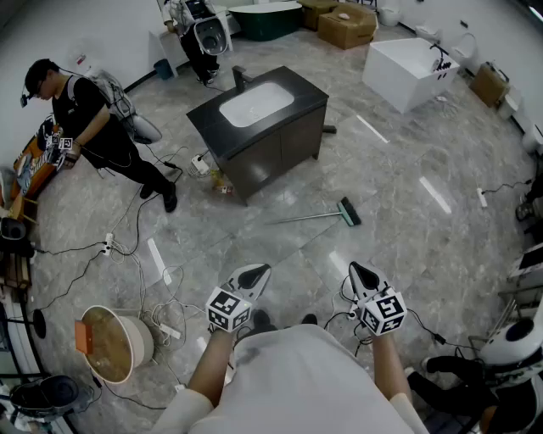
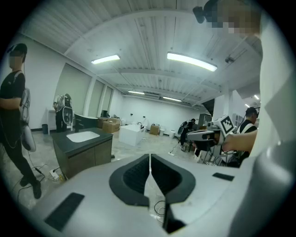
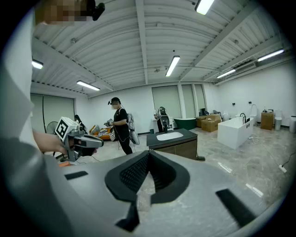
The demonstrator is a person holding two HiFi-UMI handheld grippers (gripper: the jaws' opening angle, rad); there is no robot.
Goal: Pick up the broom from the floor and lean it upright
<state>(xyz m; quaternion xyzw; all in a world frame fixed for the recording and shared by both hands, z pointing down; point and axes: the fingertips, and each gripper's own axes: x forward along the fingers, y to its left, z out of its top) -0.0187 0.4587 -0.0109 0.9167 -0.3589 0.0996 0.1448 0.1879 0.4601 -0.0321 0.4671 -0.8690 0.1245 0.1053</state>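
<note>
Left gripper [image 1: 256,272] has its jaws pressed together with nothing between them, and so does the right gripper [image 1: 360,273]. Both are held out in front of the person's chest, side by side and well apart, tips pointing out over the floor [image 1: 399,220] and slightly down. Neither touches anything. The grey tiled floor straight ahead of both grippers is bare, with open room to move. The broom [image 1: 314,216] lies flat on that stretch, beyond the gripper tips and between their two lines, a bit nearer the right one. Its thin handle runs left to right, with the green head at the right end. It is well apart from both grippers. Just behind the broom stands a dark vanity cabinet [image 1: 280,148] with a white sink in its top. The cabinet's front edge is near the handle's left end but clear of it. To the right of the broom the floor stays open up to the right wall edge. A white bathtub [image 1: 407,72] sits further back right. The left side is cluttered: loose cables [image 1: 136,254] trail across the floor and a round tub [image 1: 114,343] sits near the lower left edge. A person in black [image 1: 93,127] leans by the left wall. Cardboard boxes [image 1: 348,25] stand at the far edge.
</note>
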